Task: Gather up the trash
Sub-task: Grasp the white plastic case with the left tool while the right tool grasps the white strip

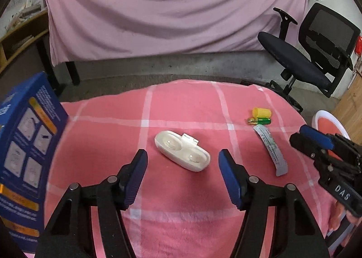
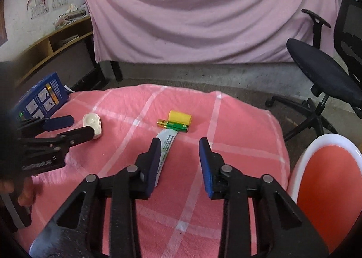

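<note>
Both fingers, left gripper's [image 1: 183, 156] and right gripper's [image 2: 179, 144], stand part open and empty above the pink counter [image 1: 181, 224], white tray [image 1: 182, 150] and paper strip [image 2: 166, 144] beneath.

A white plastic tray [image 1: 182, 151] is seen lying on a pink checked cloth [image 1: 176, 217], just beyond the parted blue pads of the left gripper [image 1: 183, 158], untouched. Right of the tray, a grey strip [image 1: 270, 150], a green battery [image 1: 259, 120] and a yellow cap [image 1: 261, 112] are laid; left of it, a blue box [image 1: 25, 151] is stood.
</note>
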Motion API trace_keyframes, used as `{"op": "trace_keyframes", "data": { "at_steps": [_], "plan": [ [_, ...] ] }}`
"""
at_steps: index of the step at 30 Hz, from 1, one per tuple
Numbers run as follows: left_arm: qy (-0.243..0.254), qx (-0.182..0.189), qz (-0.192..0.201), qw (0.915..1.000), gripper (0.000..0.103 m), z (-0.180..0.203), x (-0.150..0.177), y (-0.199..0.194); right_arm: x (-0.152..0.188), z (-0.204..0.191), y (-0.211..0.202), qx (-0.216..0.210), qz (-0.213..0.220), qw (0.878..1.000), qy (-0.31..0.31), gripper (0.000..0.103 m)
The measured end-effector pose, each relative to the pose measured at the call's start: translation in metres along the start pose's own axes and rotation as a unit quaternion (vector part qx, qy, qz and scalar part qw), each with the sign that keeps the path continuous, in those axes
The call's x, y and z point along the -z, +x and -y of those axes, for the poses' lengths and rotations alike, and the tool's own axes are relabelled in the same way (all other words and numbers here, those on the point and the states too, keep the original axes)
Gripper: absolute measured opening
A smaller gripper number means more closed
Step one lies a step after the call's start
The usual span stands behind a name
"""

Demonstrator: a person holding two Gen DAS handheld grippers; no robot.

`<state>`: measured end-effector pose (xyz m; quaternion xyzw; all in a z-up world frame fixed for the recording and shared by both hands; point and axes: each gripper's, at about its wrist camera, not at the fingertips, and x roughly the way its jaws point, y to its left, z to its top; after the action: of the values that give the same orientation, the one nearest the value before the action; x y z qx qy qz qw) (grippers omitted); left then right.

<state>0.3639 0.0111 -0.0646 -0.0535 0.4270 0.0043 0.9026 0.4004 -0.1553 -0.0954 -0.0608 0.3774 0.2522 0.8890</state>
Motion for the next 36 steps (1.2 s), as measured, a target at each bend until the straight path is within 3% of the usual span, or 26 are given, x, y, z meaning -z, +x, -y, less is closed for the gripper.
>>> {"op": "trace_keyframes", "data": {
  "at_steps": [4, 6, 9, 14, 20, 24, 28, 31, 33, 36],
  "plan": [
    [0.002, -0.009, -0.012, 0.9999, 0.052, 0.001, -0.005, 0.007, -0.001, -0.002, 0.01, -0.014, -0.025, 1.0, 0.0, 0.053],
    [0.0, -0.014, -0.023, 0.9996, 0.037, 0.0, -0.006, 0.011, 0.0, -0.004, 0.017, -0.031, -0.04, 0.999, 0.0, 0.053],
    [-0.002, -0.014, -0.026, 0.9996, 0.029, -0.004, -0.008, 0.011, 0.0, -0.005, 0.021, -0.051, -0.052, 0.997, 0.003, 0.054],
    [-0.005, -0.007, -0.024, 0.9997, 0.027, -0.007, -0.006, 0.011, 0.0, -0.013, 0.028, -0.059, -0.071, 0.996, -0.005, 0.055],
    [-0.005, -0.001, -0.018, 0.9998, 0.025, -0.008, -0.002, 0.006, 0.001, -0.022, 0.03, -0.039, -0.077, 0.996, -0.026, 0.056],
    [-0.001, 0.002, -0.014, 0.9999, 0.024, -0.006, 0.003, 0.0, 0.001, -0.022, 0.029, -0.033, -0.077, 0.996, -0.029, 0.044],
    [0.003, 0.017, -0.005, 0.9998, 0.022, -0.002, 0.009, -0.01, 0.004, -0.022, 0.024, -0.039, -0.074, 0.996, -0.031, 0.042],
    [0.009, 0.027, -0.002, 0.9996, 0.016, -0.001, 0.015, -0.018, 0.006, -0.019, 0.016, -0.048, -0.068, 0.996, -0.032, 0.037],
    [0.014, 0.029, -0.006, 0.9995, 0.002, 0.001, 0.019, -0.022, 0.009, -0.018, 0.01, -0.052, -0.06, 0.996, -0.032, 0.031],
    [0.021, 0.036, -0.014, 0.999, 0.001, 0.005, 0.025, -0.024, 0.014, -0.017, 0.001, -0.058, -0.06, 0.996, -0.036, 0.03]
  ]
}}
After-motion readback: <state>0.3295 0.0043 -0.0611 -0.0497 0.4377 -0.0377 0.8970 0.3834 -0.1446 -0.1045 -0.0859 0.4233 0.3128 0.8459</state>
